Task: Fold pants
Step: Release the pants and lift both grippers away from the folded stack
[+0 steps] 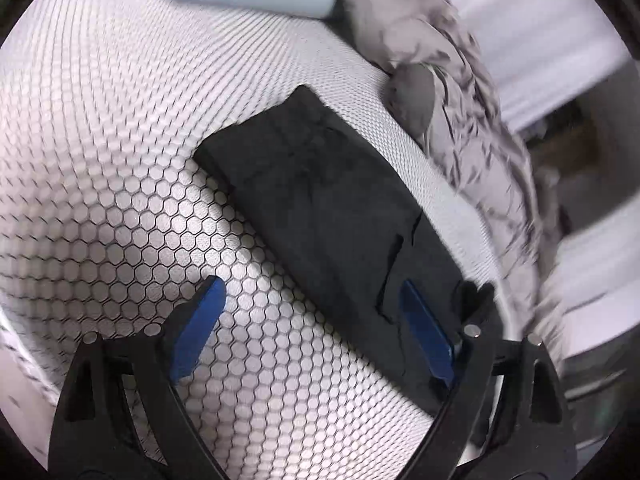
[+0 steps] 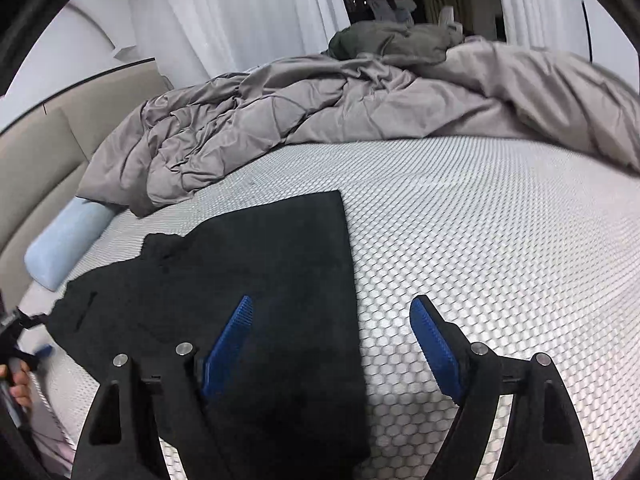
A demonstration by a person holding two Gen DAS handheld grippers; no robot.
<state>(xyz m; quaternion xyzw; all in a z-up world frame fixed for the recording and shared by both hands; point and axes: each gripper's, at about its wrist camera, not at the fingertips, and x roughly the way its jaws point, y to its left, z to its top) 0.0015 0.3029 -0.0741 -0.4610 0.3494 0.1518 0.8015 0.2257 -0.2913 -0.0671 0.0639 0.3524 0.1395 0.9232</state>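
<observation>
The black pants lie folded into a long flat strip on the honeycomb-patterned mattress. My left gripper is open over their near end, with one blue finger above the cloth and the other above the bare mattress. In the right wrist view the pants spread from the lower left toward the middle. My right gripper is open and straddles their right edge, with nothing pinched. The left gripper shows at the far left edge, held by a hand.
A crumpled grey duvet is heaped along the far side of the mattress, with a dark green garment behind it. A light blue pillow lies against the beige headboard. White curtains hang beyond.
</observation>
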